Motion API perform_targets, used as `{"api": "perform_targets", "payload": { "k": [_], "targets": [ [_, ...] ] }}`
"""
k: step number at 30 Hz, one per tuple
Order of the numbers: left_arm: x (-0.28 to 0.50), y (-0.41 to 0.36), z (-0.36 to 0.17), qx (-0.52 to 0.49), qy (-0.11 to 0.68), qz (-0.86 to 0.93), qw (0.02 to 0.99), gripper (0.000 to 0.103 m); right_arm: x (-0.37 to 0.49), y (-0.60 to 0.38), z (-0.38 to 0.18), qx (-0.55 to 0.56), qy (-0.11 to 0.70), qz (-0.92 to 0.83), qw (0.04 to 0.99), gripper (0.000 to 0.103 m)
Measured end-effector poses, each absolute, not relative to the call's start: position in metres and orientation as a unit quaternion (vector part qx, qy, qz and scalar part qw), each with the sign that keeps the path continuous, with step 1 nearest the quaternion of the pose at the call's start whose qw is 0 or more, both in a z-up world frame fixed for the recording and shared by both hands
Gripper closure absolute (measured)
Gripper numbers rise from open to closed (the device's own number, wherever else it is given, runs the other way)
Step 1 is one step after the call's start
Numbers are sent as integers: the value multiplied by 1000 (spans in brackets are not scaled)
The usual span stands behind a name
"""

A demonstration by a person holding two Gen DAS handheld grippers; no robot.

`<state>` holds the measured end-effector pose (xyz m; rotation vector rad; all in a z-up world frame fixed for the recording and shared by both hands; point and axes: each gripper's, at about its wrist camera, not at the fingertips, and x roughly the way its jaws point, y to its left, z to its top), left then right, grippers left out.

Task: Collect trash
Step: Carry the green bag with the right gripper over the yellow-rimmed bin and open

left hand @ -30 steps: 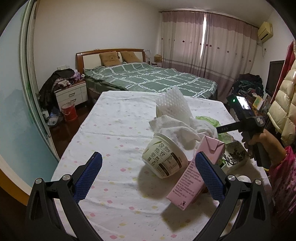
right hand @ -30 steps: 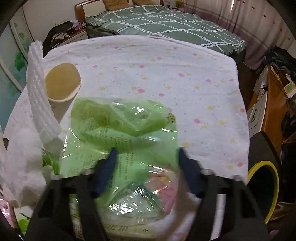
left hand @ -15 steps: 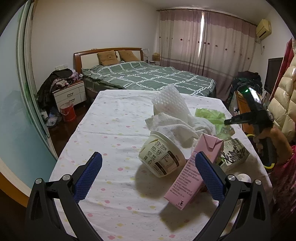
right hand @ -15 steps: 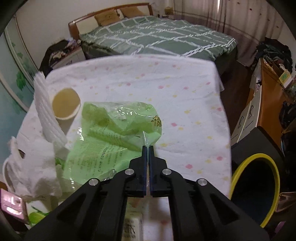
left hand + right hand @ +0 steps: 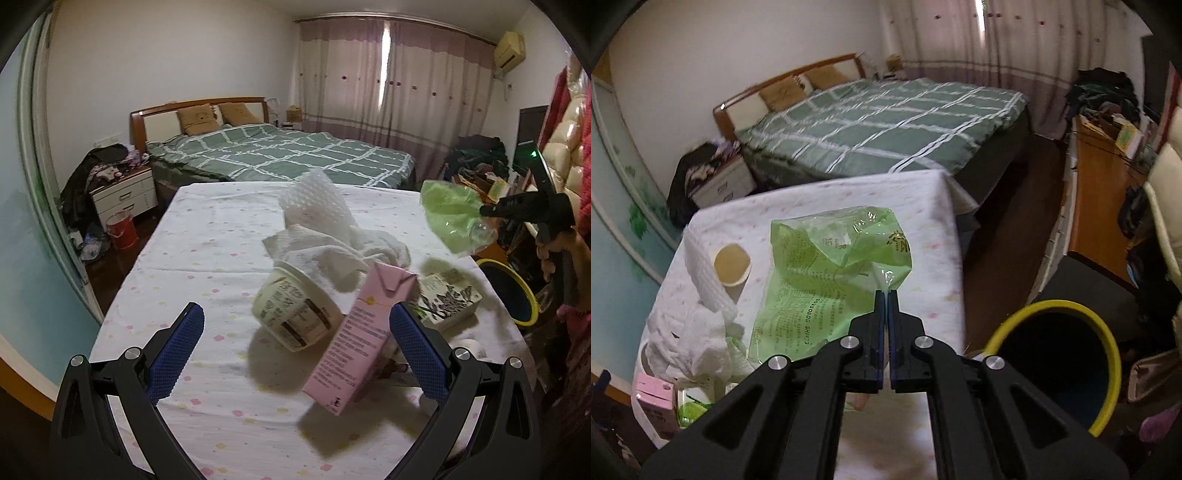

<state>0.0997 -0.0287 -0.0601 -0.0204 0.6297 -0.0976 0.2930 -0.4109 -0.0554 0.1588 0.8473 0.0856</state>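
Right tongs [image 5: 886,295] are clamping the green wrapper [image 5: 827,273] above the counter [image 5: 207,258], beside the bin [image 5: 1071,354]; left tongs [image 5: 295,347] are gaping; carton [image 5: 354,332], cup [image 5: 295,314], and tissue [image 5: 332,243] are awaiting collection.

A dotted-cloth table [image 5: 207,236] carries a tub [image 5: 295,317], carton [image 5: 354,339] and tissues [image 5: 332,247].

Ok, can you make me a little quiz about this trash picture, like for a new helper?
1. True or false: the left gripper is holding the pink carton.
2. What is the right gripper pinching?
3. Which sits right of the table in the right wrist view: A) a red bucket, B) a yellow-rimmed bin?

Key: 1 false, its jaws are open and empty. 2 the green plastic bag, lifted off the table. 3 B.
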Motion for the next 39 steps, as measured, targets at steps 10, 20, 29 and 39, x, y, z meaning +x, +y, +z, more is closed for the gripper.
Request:
{"api": "perform_targets", "payload": {
  "k": [10, 20, 29, 39],
  "targets": [
    [108, -59, -77, 20, 328, -140, 934, 4, 254, -512, -70, 126, 410, -55, 902, 101],
    [127, -75, -96, 26, 355, -182, 917, 4, 253, -577, -147, 166, 470, -128, 857, 101],
    [126, -82, -92, 30, 354, -200, 913, 4, 251, -600, -193, 158, 497, -176, 835, 87],
    [126, -85, -88, 38, 347, -211, 913, 4, 239, -577, -176, 127, 479, -167, 853, 74]
  ]
}}
